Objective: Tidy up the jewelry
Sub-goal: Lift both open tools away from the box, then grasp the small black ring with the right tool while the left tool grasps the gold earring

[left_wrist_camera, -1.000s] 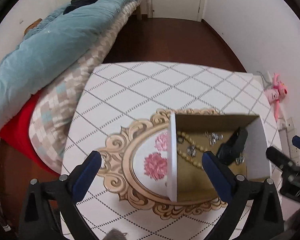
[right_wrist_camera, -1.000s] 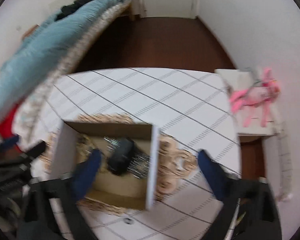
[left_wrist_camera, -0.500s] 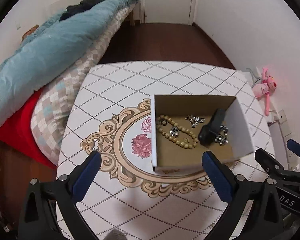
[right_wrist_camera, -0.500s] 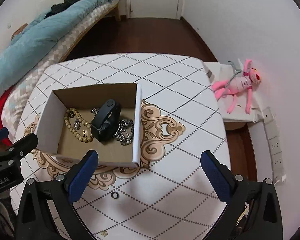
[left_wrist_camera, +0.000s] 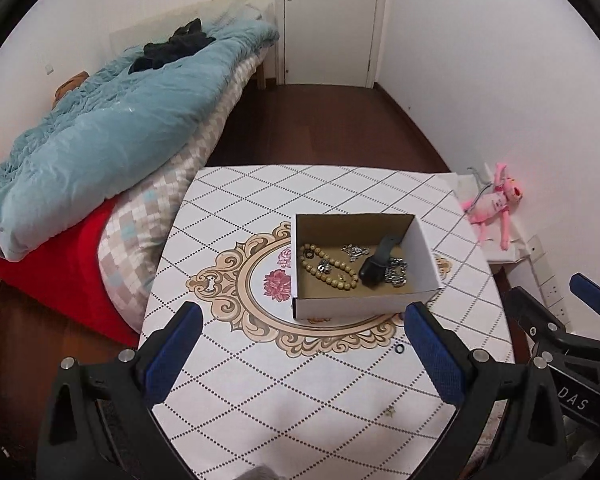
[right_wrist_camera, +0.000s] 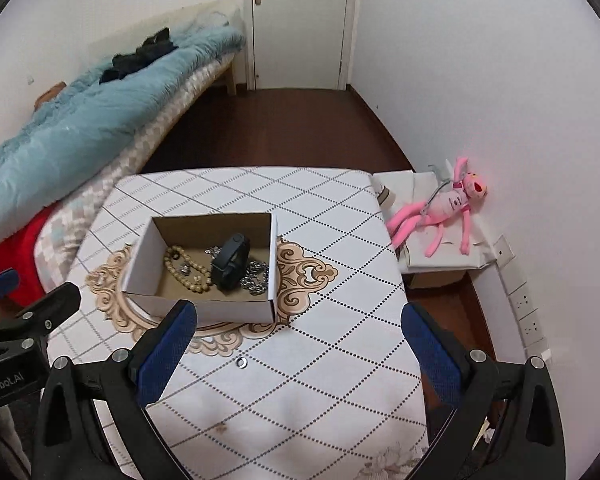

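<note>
An open cardboard box (left_wrist_camera: 352, 309) (right_wrist_camera: 204, 307) stands on the white patterned table (left_wrist_camera: 260, 392). Inside lie a beige bead bracelet (left_wrist_camera: 332, 273) (right_wrist_camera: 188, 268), a black band (left_wrist_camera: 376, 264) (right_wrist_camera: 230, 262), a silver chain (left_wrist_camera: 396, 274) (right_wrist_camera: 256, 278) and small silver pieces (left_wrist_camera: 354, 251). A small dark ring (left_wrist_camera: 399, 348) (right_wrist_camera: 242, 362) lies on the table in front of the box. My left gripper (left_wrist_camera: 302, 354) hangs open above the table's near side, empty. My right gripper (right_wrist_camera: 298, 356) is open too, holding nothing, and shows at the right edge of the left wrist view.
A bed with a teal duvet (left_wrist_camera: 112, 140), checked cover and red cloth presses against the table's left side. A pink plush toy (right_wrist_camera: 444, 208) lies on a low white box by the right wall. A closed door (right_wrist_camera: 300, 20) stands beyond dark wooden floor.
Both grippers have pulled back and up from the box, so the whole box, the table front and the room now show. The box contents have stayed put.
</note>
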`<state>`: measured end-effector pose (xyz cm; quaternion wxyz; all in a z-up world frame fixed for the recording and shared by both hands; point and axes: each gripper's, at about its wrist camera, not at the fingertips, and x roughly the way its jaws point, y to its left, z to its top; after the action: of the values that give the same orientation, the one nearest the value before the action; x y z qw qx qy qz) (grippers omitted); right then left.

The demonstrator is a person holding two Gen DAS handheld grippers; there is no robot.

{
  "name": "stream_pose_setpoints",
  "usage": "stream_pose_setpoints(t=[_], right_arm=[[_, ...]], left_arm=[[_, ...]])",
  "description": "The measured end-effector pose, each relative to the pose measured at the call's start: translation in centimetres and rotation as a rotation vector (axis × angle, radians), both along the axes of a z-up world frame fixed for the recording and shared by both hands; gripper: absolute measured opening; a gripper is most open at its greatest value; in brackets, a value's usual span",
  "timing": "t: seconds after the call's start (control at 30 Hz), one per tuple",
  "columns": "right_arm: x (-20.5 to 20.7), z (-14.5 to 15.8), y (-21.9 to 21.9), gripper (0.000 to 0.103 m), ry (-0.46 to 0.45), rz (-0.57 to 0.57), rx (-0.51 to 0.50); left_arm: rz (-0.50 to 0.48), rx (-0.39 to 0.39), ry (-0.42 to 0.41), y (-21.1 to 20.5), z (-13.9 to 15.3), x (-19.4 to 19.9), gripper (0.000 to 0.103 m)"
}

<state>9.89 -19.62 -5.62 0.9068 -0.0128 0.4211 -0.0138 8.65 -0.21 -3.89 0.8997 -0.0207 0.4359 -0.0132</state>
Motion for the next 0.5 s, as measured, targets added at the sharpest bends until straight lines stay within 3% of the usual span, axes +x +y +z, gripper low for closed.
stream_pose_setpoints(t=[0.3, 0.4, 0.5], right_arm=[[-2.4, 3.0, 0.1, 0.103, -0.049, 0.008, 0.047], [-2.3, 1.9, 0.1, 0.103, -0.017, 0.007, 0.055], [-1.6, -1.0, 0.1, 0.103, 0.047, 0.016, 0.061]], left_arm=[[0.012, -0.003, -0.023, 0.2, 1.7, -1.4, 0.103], [0.033, 0.026, 0.01, 0.5, 0.3, -1.1, 0.103], [0.031, 0.051, 0.054, 0.6, -2.5, -0.4, 0.103]])
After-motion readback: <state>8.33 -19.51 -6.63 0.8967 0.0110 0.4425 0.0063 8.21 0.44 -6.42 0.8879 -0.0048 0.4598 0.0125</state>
